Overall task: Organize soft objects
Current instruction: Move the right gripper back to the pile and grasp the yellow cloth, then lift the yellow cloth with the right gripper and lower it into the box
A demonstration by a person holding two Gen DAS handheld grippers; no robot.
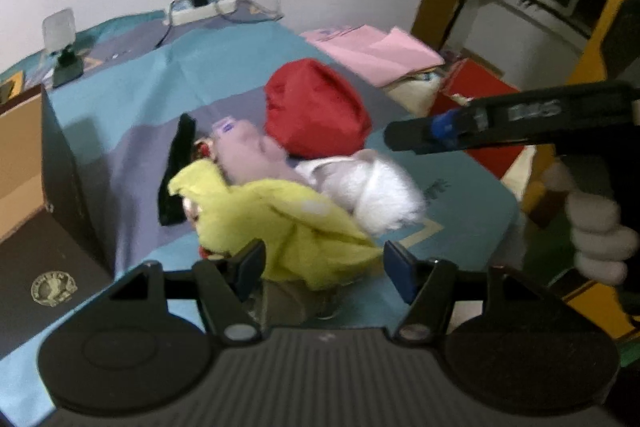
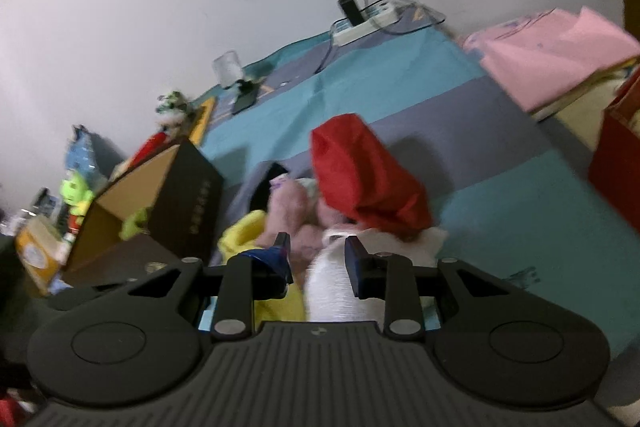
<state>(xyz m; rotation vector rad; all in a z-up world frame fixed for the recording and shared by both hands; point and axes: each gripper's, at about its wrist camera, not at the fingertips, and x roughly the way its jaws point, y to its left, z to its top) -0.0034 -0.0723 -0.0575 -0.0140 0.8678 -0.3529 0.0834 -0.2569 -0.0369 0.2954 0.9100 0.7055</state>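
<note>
I judge the pick-up step underway: my left gripper (image 1: 324, 267) is spread around the yellow cloth (image 1: 280, 223), my right gripper (image 2: 316, 259) nearly clenched, grasping nothing certain; next, close left.

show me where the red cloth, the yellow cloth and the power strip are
red cloth (image 1: 316, 111), left wrist view, middle of the bundle
yellow cloth (image 1: 288, 223), left wrist view, centre of the crumpled fabric
power strip (image 2: 366, 21), right wrist view, white body by the wall
</note>
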